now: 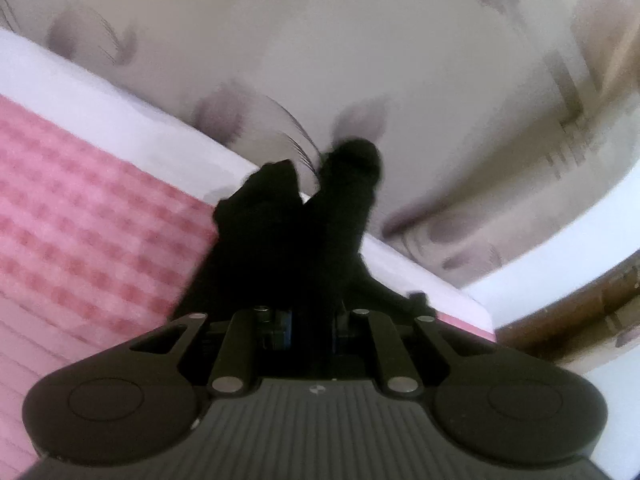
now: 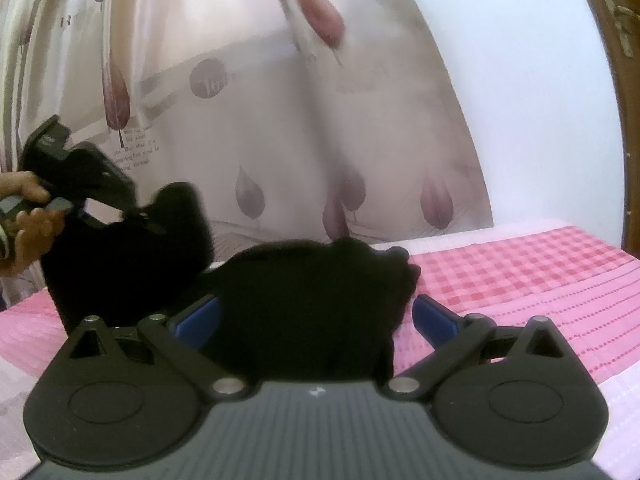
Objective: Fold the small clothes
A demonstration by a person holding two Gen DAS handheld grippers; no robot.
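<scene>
A small black garment point(image 1: 304, 232) fills the middle of the left wrist view, bunched between my left gripper's point(image 1: 310, 304) closed fingers and lifted off the bed. In the right wrist view the same black garment point(image 2: 312, 304) lies in a heap between my right gripper's point(image 2: 316, 316) spread blue fingers point(image 2: 434, 318), and its left part hangs from the left gripper point(image 2: 100, 184), which a hand holds up at the left. The right gripper is open around the cloth; its fingertips are partly hidden by it.
The bed has a pink checked cover point(image 2: 520, 280) with a white edge point(image 1: 100, 96). A pale curtain with purple leaf prints point(image 2: 280, 120) hangs behind it. A white wall and brown door frame point(image 2: 624, 120) stand at the right.
</scene>
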